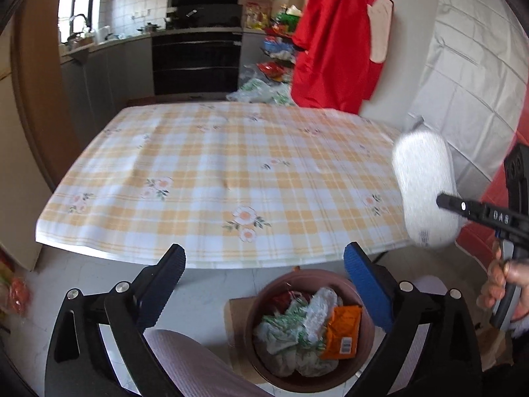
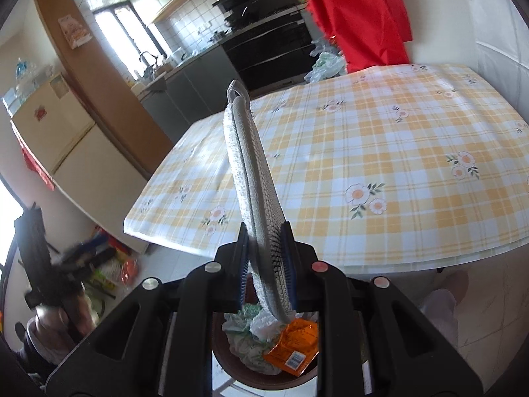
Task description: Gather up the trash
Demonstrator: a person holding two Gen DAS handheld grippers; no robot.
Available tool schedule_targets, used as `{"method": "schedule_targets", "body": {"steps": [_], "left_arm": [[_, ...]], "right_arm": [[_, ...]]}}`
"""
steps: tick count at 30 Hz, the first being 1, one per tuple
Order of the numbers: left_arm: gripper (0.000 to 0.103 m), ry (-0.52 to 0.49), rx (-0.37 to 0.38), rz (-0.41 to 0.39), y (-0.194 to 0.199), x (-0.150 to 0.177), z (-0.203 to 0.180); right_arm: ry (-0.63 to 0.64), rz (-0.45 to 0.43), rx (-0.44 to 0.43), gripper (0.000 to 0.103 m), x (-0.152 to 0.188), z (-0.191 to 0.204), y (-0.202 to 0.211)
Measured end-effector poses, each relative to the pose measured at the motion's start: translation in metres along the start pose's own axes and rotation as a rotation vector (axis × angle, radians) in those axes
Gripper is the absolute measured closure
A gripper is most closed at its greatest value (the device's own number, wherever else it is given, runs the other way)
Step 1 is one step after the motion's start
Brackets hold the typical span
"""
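Note:
A brown trash bin (image 1: 287, 276) stands on the floor below the table's near edge. It holds crumpled white-and-green plastic bags (image 1: 284, 327) and an orange wrapper (image 1: 342, 330). My left gripper (image 1: 264, 251) hangs above the bin, open, with nothing between its blue pads. My right gripper (image 2: 264, 231) is shut on a white oval pad like an insole (image 2: 251, 165), held on edge and sticking up over the bin (image 2: 224, 357). The left wrist view shows that same pad (image 1: 423, 182) at the right, beyond the table's corner.
A table with a yellow checked floral cloth (image 1: 231, 165) fills the middle. A red garment (image 1: 334, 39) hangs behind it. A person's knee in pink trousers (image 1: 185, 357) is left of the bin. Bags lie on the floor at the left (image 2: 112, 264).

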State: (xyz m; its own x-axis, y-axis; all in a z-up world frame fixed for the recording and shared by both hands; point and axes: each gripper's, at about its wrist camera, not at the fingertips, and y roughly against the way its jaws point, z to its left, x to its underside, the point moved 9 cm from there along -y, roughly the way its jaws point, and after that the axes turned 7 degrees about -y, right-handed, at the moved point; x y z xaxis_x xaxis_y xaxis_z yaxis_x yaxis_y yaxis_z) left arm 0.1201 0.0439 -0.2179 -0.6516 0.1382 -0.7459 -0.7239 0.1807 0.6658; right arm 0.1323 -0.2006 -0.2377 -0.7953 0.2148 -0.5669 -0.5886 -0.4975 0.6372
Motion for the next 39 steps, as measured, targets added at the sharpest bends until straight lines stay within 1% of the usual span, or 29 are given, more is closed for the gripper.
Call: {"method": "schedule_targets", "body": {"steps": [1,3,6,9,12,14,15,17,18,19,20,22,27,34,39], "left_arm": [[0.006,0.016,-0.023,-0.025,0.006,-0.006,0.007],[0.006,0.047,-0.057,-0.068,0.018,-0.015,0.021],[0.006,0.067,-0.094,-0.091,0.028,-0.018,0.034],[0.006,0.095,-0.099,-0.1,0.033,-0.012,0.042],[0.006,0.116,-0.097,-0.098,0.031,-0.005,0.049],[0.006,0.128,-0.095,-0.086,0.027,-0.001,0.051],[0.006,0.132,-0.091,-0.081,0.027,0.001,0.052],[0.006,0.134,-0.088,-0.075,0.025,0.005,0.053],[0.006,0.132,-0.089,-0.072,0.024,0.006,0.052],[0.006,0.13,-0.089,-0.07,0.023,0.006,0.052],[0.006,0.127,-0.089,-0.068,0.022,0.007,0.051],[0.006,0.123,-0.09,-0.066,0.021,0.008,0.049],[0.006,0.108,-0.097,-0.068,0.022,0.005,0.046],[0.006,0.07,-0.125,-0.091,0.033,-0.011,0.037],[0.006,0.023,-0.155,-0.12,0.045,-0.03,0.027]], "right_arm": [[0.017,0.017,0.005,0.081,0.004,0.005,-0.003],[0.047,0.041,0.013,0.081,0.011,0.013,-0.009],[0.07,0.079,0.011,0.081,0.023,0.024,-0.018],[0.091,0.111,0.017,0.081,0.034,0.032,-0.026],[0.113,0.145,0.023,0.076,0.043,0.037,-0.037],[0.114,0.152,0.024,0.066,0.044,0.039,-0.04],[0.117,0.147,0.032,0.063,0.043,0.039,-0.041],[0.127,0.131,0.061,0.047,0.039,0.037,-0.04],[0.13,0.122,0.078,0.043,0.036,0.035,-0.039],[0.132,0.113,0.097,0.035,0.034,0.032,-0.038],[0.132,0.105,0.118,0.025,0.031,0.028,-0.037],[0.136,0.08,0.158,0.011,0.025,0.022,-0.033],[0.144,0.041,0.206,0.008,0.015,0.015,-0.023],[0.206,-0.063,0.296,0.006,-0.01,0.02,0.004],[0.213,-0.127,0.295,0.006,-0.029,0.031,0.03]]}}
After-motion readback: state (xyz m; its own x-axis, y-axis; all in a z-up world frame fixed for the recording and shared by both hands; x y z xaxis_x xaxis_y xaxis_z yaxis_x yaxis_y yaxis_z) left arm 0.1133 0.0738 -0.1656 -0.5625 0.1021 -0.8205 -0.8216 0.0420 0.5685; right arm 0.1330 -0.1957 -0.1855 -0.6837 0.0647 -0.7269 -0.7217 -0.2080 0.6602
